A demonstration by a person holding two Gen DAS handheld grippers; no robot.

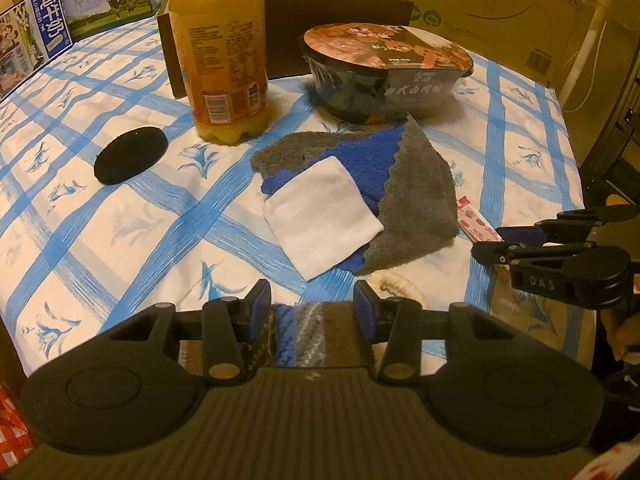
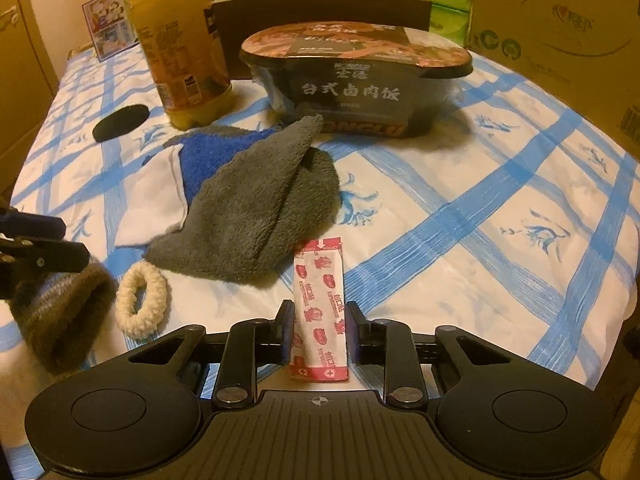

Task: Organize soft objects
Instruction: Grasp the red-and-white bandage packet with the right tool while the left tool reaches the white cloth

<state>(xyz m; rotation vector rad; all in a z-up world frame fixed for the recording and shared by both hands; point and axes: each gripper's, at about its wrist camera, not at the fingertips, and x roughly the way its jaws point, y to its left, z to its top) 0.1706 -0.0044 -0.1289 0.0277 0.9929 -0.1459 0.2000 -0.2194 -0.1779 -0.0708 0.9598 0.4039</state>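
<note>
A grey towel (image 1: 416,192) lies folded over a blue cloth (image 1: 360,160), with a white folded cloth (image 1: 324,216) on top; the towel also shows in the right wrist view (image 2: 248,208). My left gripper (image 1: 314,312) is open, its fingers either side of a brown striped knit band (image 1: 320,336), also in the right wrist view (image 2: 60,312). A cream hair scrunchie (image 2: 140,300) lies beside it. My right gripper (image 2: 318,328) is open around a red-and-white plaster packet (image 2: 320,312). A black round pad (image 1: 130,156) lies at the left.
An orange juice bottle (image 1: 224,52) and a black instant rice bowl (image 1: 384,72) stand behind the cloths. A dark box (image 1: 340,4) and cardboard cartons (image 1: 500,4) line the back. The blue-checked tablecloth (image 1: 120,220) covers the table; its right edge is near.
</note>
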